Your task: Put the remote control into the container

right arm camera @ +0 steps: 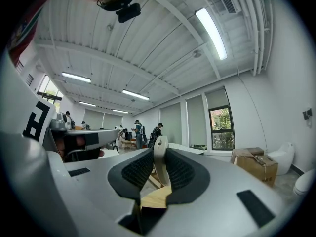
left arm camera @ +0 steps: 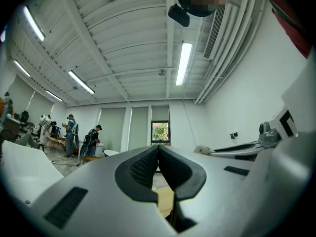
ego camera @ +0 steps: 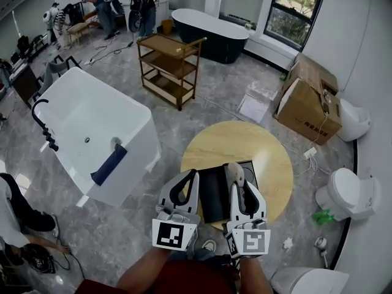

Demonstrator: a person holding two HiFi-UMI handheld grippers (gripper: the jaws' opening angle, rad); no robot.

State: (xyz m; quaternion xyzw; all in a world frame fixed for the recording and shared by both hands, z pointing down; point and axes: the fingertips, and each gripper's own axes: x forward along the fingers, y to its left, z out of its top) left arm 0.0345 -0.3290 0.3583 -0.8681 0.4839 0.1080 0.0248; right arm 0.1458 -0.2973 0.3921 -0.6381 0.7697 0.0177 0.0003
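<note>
The remote control [ego camera: 232, 171] is a slim whitish bar, and my right gripper [ego camera: 241, 186] is shut on it, holding it over the near right part of the black container [ego camera: 212, 195]. In the right gripper view the remote control [right arm camera: 159, 158] stands on edge between the ribbed black pads [right arm camera: 138, 171] of the right gripper [right arm camera: 159, 168]. The container lies on the near half of a round wooden table [ego camera: 272, 158]. My left gripper [ego camera: 191, 175] hovers at the container's left edge; in its own view the left gripper [left arm camera: 158, 152] is shut with nothing between its pads.
A white bathtub [ego camera: 86, 127] stands to the table's left. Behind it are a wooden shelf cart [ego camera: 170, 66] and a dark bathtub [ego camera: 211, 34]. Cardboard boxes [ego camera: 309, 100] and toilets [ego camera: 349, 192] stand to the right. Several people [ego camera: 146, 5] work at the far wall.
</note>
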